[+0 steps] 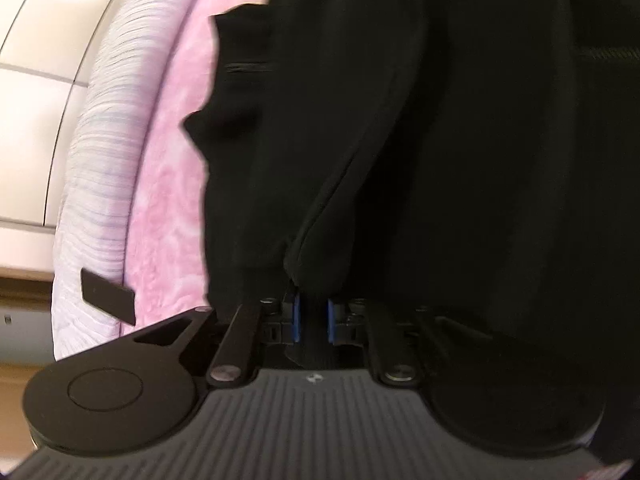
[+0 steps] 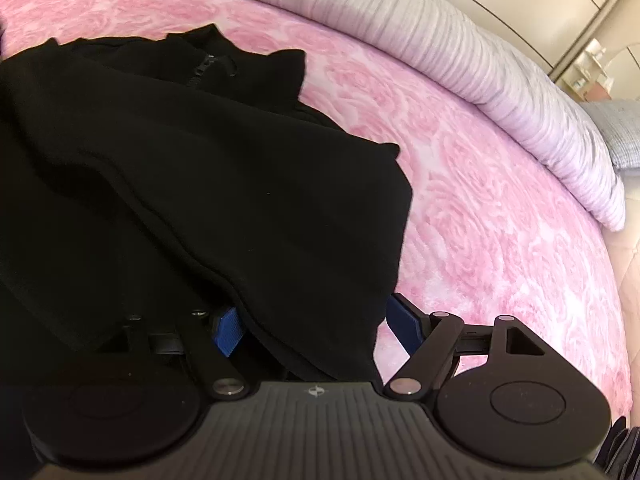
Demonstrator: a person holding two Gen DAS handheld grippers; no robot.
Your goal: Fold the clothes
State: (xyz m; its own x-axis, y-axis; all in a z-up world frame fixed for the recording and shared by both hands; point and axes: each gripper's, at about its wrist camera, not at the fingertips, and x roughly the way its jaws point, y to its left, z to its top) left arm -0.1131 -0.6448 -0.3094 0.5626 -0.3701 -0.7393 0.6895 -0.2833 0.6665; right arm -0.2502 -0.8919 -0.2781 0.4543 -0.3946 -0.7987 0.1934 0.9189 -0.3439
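A black zip-up garment (image 1: pixel 400 120) lies spread on a pink rose-patterned bedspread (image 1: pixel 168 184). In the left wrist view my left gripper (image 1: pixel 312 312) has its blue pads (image 1: pixel 295 316) close together, with a fold of the black fabric pinched between them. In the right wrist view the same garment (image 2: pixel 180 160) shows its collar and zipper (image 2: pixel 204 66) at the far end. My right gripper (image 2: pixel 316 324) stands wide open over the garment's near edge. Fabric lies between its blue pads (image 2: pixel 228 332), and the right pad sits clear of the cloth.
A white ribbed quilt (image 2: pixel 480 72) runs along the far edge of the bed, also seen as the quilt (image 1: pixel 96 160) at the left. A flat black strip (image 1: pixel 106 296) rests on it. Cream wardrobe doors (image 1: pixel 32 80) stand beyond. Bare pink bedspread (image 2: pixel 500 220) lies to the right.
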